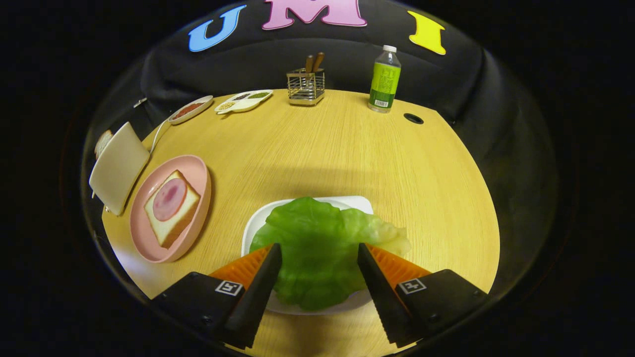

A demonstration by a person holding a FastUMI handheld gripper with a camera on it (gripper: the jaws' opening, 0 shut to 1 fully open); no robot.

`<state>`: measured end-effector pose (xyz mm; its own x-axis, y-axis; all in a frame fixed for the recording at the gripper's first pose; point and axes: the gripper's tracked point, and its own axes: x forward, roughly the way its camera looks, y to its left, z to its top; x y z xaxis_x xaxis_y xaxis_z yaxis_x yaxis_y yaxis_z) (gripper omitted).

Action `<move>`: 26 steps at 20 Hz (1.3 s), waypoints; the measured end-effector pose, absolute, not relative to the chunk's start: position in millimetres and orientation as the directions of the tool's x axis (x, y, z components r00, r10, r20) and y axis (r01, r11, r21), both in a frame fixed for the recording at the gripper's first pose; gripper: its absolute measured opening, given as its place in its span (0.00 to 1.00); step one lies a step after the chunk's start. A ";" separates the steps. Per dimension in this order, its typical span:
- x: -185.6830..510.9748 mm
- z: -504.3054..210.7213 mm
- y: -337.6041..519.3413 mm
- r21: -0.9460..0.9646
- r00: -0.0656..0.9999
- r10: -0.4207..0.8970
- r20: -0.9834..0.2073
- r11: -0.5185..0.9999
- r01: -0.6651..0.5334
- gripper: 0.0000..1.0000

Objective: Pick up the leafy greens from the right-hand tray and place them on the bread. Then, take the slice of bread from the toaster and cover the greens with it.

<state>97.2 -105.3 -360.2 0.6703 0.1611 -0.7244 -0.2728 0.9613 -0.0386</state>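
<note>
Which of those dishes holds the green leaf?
The white tray between the hand-held gripper fingers; the pink plate holds bread with ham.

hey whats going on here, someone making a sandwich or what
Pretty much. A person is holding a claw over the leafy greens on a white tray. Its fingers are spread open on either side of the leaf, not yet pressing it. Off to one side a pink plate holds a slice of bread topped with a round of ham, waiting for the greens. Beside the plate stands the toaster, with another slice poking out.
</note>
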 end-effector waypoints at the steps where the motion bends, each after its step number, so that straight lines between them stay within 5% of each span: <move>1: 96.1 -361.4 -105.2 -0.037 0.664 0.161 -0.730 0.961 -0.274 0.97; 5: 95.6 -362.0 -104.0 -0.037 0.656 0.172 -0.735 0.956 -0.293 0.94; 7: 95.5 -360.8 -103.4 -0.044 0.657 0.176 -0.733 0.952 -0.303 0.81; 9: 95.7 -360.3 -103.5 -0.038 0.656 0.181 -0.733 0.952 -0.304 0.81; 12: 95.4 -360.9 -99.4 -0.040 0.675 0.182 -0.715 0.953 -0.299 0.32; 14: 91.4 -359.7 -99.5 -0.049 0.679 0.171 -0.714 0.955 -0.291 0.13; 26: 80.5 -329.5 -83.7 0.007 0.674 0.219 -0.705 0.953 -0.303 0.06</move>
